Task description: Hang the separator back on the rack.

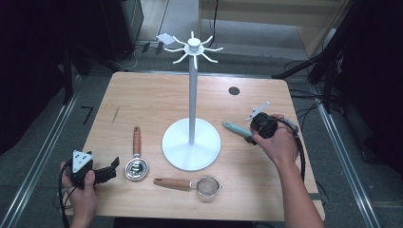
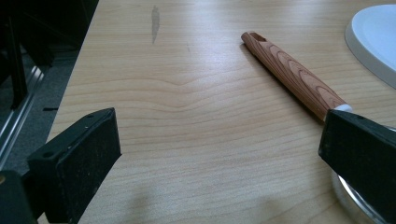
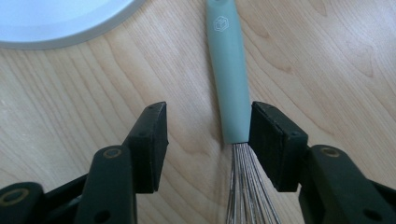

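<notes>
The whisk (image 3: pixel 229 74) lies flat on the desk (image 1: pixel 142 95), right of the white stand (image 1: pixel 191 142), its pale green handle pointing toward the stand's base and its wires running back under the right tool (image 3: pixel 208 140). That tool straddles it where the handle meets the wires: one pad sits just beside or against the handle, the other is well clear, so the jaws are part-way apart and nothing is clamped yet.

The whisk looks light. Its handle seems stiff with a smooth, perhaps slightly grippy coating, while the thin wires would likely spring and slip under the pads. The best hold is on the lower handle, just above the wires, squeezed across its width; taken there, the weight should sit near the grip and not swing much.

The left tool (image 1: pixel 102 173) rests near the desk's front-left corner with jaws wide apart and empty, beside a round steel utensil (image 1: pixel 136 168) with a wooden handle (image 2: pixel 294 74). A strainer (image 1: pixel 208 186) lies in front of the stand.

Around the whisk the desk is bare, with the right edge near. The tall pole and its hooks (image 1: pixel 193 47) leave open room above on the right side for a lift
</notes>
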Tool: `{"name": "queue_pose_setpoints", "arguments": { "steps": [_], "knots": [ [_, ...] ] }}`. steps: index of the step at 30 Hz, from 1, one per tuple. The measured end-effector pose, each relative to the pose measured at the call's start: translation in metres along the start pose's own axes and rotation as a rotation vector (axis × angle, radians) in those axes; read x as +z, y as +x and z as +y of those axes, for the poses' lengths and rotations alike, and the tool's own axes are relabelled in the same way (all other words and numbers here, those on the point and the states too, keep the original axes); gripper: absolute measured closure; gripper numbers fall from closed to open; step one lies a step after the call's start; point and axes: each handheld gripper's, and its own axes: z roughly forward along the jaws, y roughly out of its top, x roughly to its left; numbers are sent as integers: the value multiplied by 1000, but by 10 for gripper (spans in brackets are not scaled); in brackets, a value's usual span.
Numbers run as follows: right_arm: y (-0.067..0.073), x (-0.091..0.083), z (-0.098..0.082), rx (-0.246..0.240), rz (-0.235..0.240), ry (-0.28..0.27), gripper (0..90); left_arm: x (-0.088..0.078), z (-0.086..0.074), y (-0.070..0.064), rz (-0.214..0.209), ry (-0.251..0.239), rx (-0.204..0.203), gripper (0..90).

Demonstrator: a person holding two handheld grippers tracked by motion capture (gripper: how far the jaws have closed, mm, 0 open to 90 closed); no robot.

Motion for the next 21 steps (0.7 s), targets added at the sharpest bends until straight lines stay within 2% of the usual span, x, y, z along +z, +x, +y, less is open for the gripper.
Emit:
{"name": "queue_pose_setpoints", "arguments": {
  "steps": [2,4,8,11,14,16,21],
  "knots": [
    [-2,2,2,-2,-2,20,504,0,0,0,0,0,0,0],
    [-4,6,5,-14,-44,69,513,0,0,0,0,1,1,0],
    [-7,15,8,-33,-62,109,564,-1,0,0,-4,3,-1,0],
    [-9,19,10,-33,-58,139,582,-1,0,0,-3,2,0,0],
    [-11,23,12,-42,-38,145,601,-1,-1,0,-1,3,0,0],
    [-14,29,14,-47,-27,189,626,-2,-1,0,-3,4,-1,0],
    [-15,35,20,-55,-28,230,624,-2,-1,0,0,4,0,0]
  ]
}}
